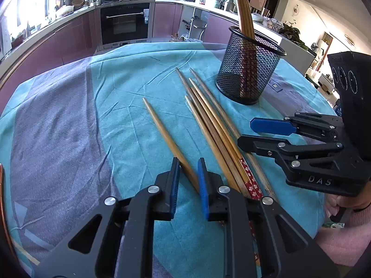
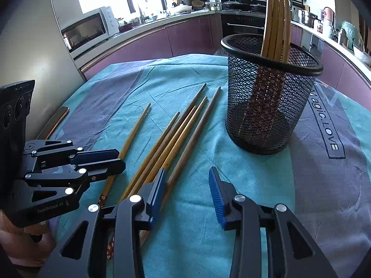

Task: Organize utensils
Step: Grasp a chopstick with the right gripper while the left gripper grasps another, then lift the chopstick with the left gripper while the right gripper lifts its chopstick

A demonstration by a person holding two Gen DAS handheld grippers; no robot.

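left gripper (image 1: 188, 173): jaws narrowed around the lone chopstick (image 1: 162, 129) on the teal cloth (image 1: 129, 74); pad contact cannot be confirmed. right gripper (image 2: 187, 186): part open, holding nothing, left pad touching the loose chopsticks (image 2: 176, 136). mesh cup (image 2: 269, 92) upright, holding more.

A wrinkled teal and grey-purple cloth (image 2: 231, 199) is spread on the table. Behind it, a black built-in oven (image 1: 125, 23) and a white microwave (image 2: 89, 29) are seen.
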